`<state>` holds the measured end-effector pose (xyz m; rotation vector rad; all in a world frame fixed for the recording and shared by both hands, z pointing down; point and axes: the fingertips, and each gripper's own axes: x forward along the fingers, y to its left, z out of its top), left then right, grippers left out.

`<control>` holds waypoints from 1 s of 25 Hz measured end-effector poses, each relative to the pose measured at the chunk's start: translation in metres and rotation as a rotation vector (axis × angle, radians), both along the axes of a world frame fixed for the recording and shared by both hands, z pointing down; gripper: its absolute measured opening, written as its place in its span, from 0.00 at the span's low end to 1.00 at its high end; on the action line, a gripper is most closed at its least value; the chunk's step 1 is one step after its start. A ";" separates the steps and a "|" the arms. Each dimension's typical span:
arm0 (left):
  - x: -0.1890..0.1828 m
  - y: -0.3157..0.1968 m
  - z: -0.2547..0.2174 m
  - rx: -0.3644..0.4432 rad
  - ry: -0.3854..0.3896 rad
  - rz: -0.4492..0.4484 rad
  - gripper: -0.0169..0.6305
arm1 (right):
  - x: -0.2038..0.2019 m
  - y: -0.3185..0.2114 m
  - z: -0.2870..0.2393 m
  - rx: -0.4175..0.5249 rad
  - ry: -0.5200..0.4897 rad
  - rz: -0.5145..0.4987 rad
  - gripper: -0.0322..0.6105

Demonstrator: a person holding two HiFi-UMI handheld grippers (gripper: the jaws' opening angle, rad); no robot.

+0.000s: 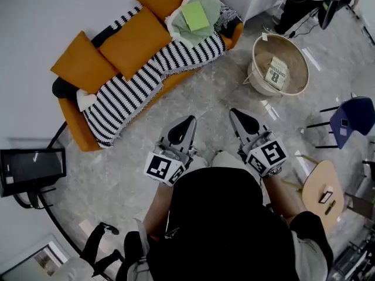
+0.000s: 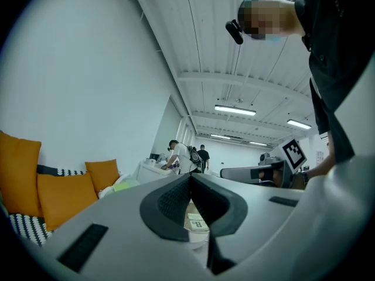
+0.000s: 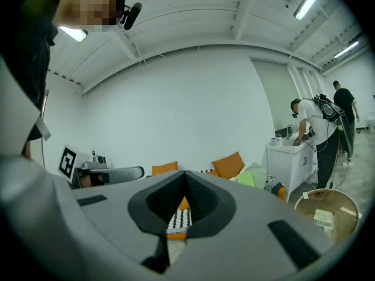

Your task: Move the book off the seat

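Observation:
A book with a pale cover [image 1: 276, 72] lies inside a round tan basket [image 1: 258, 48] on the floor, right of the orange sofa [image 1: 73, 127]. The sofa carries orange cushions [image 1: 132, 40], a black-and-white striped blanket [image 1: 146, 78] and a flat green thing [image 1: 195, 16] on a pale bundle. My left gripper [image 1: 186, 122] and right gripper [image 1: 237, 115] hover side by side over the grey floor, both shut and empty, well short of sofa and basket. In the left gripper view the gripper [image 2: 190, 177] points at the book [image 2: 196, 221]. The right gripper [image 3: 185, 173] points at the sofa, with the basket [image 3: 328, 212] to its right.
A blue chair [image 1: 351, 119] and a wooden seat [image 1: 322, 186] stand at the right. A dark screen on a stand [image 1: 29, 165] is at the left and a black bag [image 1: 99, 247] lies on the floor behind. People stand at a white counter [image 3: 293, 157] far off.

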<state>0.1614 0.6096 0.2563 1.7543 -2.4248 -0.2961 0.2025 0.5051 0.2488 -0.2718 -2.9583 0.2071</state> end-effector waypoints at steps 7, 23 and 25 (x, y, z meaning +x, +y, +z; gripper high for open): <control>-0.028 0.023 0.002 -0.015 -0.002 0.003 0.04 | -0.023 0.015 -0.001 0.008 0.008 0.013 0.07; -0.107 -0.009 0.011 -0.048 0.013 -0.041 0.04 | -0.113 -0.018 0.016 -0.031 0.031 -0.042 0.07; -0.121 -0.021 0.011 -0.056 0.013 -0.042 0.04 | -0.127 -0.027 0.017 -0.035 0.031 -0.050 0.07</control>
